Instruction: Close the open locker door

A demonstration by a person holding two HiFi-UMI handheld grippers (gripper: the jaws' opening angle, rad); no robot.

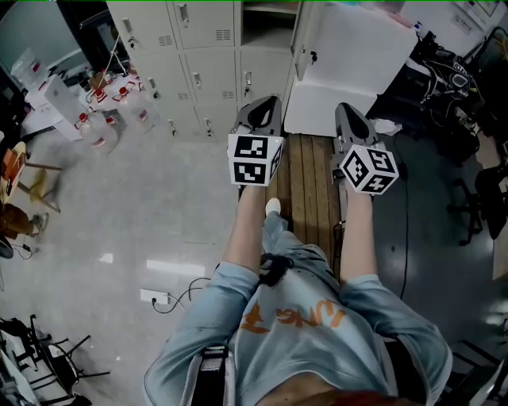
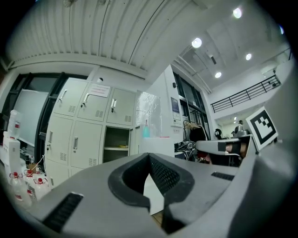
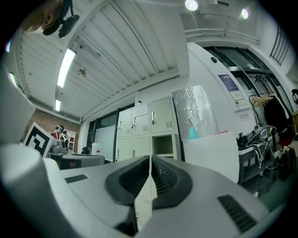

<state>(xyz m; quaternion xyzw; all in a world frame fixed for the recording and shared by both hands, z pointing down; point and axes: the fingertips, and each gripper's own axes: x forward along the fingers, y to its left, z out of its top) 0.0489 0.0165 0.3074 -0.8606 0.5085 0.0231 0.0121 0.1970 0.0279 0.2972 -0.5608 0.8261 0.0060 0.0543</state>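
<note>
The left gripper [image 1: 264, 107] has its 2 jaws closed tip to tip with nothing between them. The right gripper [image 1: 350, 112] is closed and empty in the same way. The person holds both about level and side by side, pointing at a bank of grey lockers [image 1: 198, 55]. On the floor between the 2 forearms runs a strip of wooden boards [image 1: 309, 182].

Just ahead of the right gripper stands the open locker door [image 1: 349, 71], a white panel swung out to the right of its compartment [image 1: 266, 24]. The compartment is dark, with 1 shelf inside. Neither gripper touches the door.

In the right gripper view a blue spray bottle [image 3: 193, 130] shows above the door's top edge. Off to the left, clear bottles with red caps [image 1: 107, 119] stand on the floor in front of the lockers.
</note>
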